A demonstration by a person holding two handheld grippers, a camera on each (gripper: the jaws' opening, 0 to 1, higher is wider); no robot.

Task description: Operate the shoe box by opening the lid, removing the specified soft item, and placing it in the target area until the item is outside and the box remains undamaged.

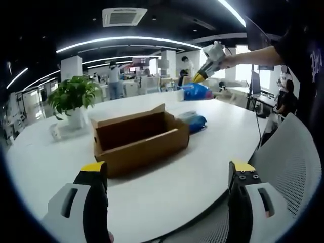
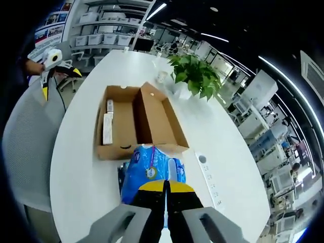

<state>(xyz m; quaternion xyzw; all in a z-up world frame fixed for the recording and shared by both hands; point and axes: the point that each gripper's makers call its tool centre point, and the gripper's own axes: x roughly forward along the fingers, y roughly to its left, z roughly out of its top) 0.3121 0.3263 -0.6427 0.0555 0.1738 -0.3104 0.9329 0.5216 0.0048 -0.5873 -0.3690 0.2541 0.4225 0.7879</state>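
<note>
The brown shoe box (image 1: 139,139) stands open on the white table (image 1: 167,197), its lid folded back. My left gripper (image 1: 167,169) is open, its jaws wide apart in front of the box and touching nothing. Beyond the box, my right gripper (image 1: 200,76) holds a blue soft pack (image 1: 195,92) up above the table. In the right gripper view my right gripper (image 2: 166,186) is shut on that blue pack (image 2: 152,169), hanging above the near end of the open box (image 2: 136,121). My left gripper (image 2: 59,78) shows far off at upper left.
A potted plant (image 1: 73,96) stands on the table beside the box. Another blue bundle (image 1: 195,123) lies behind the box. A white power strip (image 2: 207,177) lies to the pack's right. A grey mesh chair (image 2: 25,147) stands at the table edge. People work in the office beyond.
</note>
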